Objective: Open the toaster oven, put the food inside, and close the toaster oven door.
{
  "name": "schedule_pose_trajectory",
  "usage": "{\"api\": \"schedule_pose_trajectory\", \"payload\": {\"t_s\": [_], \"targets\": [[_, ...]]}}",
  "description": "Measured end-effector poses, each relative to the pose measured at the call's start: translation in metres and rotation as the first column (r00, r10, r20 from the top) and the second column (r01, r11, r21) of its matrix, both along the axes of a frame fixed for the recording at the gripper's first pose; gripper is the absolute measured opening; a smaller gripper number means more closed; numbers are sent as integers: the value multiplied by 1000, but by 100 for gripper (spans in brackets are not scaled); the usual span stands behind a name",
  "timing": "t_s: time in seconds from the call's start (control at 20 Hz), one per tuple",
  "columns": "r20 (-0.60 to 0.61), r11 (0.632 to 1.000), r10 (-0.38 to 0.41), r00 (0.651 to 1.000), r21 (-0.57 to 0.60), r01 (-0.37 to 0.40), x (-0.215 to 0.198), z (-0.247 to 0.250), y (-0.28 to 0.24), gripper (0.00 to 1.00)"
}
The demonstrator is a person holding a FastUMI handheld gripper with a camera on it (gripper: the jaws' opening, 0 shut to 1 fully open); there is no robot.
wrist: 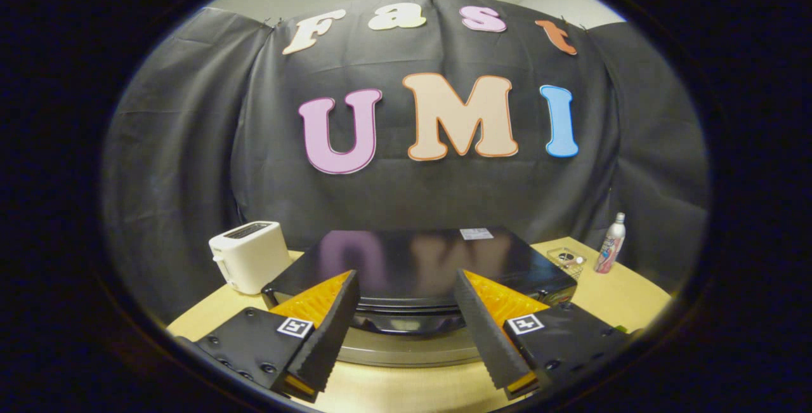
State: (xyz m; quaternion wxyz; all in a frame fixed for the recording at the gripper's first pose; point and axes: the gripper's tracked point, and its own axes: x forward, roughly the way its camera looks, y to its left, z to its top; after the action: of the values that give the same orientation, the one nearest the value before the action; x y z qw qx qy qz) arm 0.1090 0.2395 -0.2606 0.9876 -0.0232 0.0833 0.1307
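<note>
Gripper [406, 283] held wide apart above the front of the toaster oven [419, 261].

The 2 fingers are spread, 1 on each side of the oven's front edge, with nothing clamped between them; their tips reach over the front of the glossy black top. Below and between the fingers sits the oven's dark curved door handle [406, 324], with a silver band of the door under it (whether the door is fully closed cannot be told from this angle). The oven stands on a light wooden table [628, 292]. Just left of the oven is a white toaster [249, 255]. To its right lie a small clear container [566, 261] and, beyond that, an upright spray bottle [611, 243]. The food cannot be made out.
</note>
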Motion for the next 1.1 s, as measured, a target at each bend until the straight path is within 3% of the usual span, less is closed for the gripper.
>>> {"api": "schedule_pose_trajectory", "payload": {"t_s": [0.4, 0.7, 1.1], "targets": [[-33, 999, -14, 999, 34, 16, -4, -16, -3, 96], [-20, 1000, 8, 1000, 30, -7, -45, -23, -17, 96], [-213, 990, 87, 973, -94, -109, -113, -66, -38, 96]]}}
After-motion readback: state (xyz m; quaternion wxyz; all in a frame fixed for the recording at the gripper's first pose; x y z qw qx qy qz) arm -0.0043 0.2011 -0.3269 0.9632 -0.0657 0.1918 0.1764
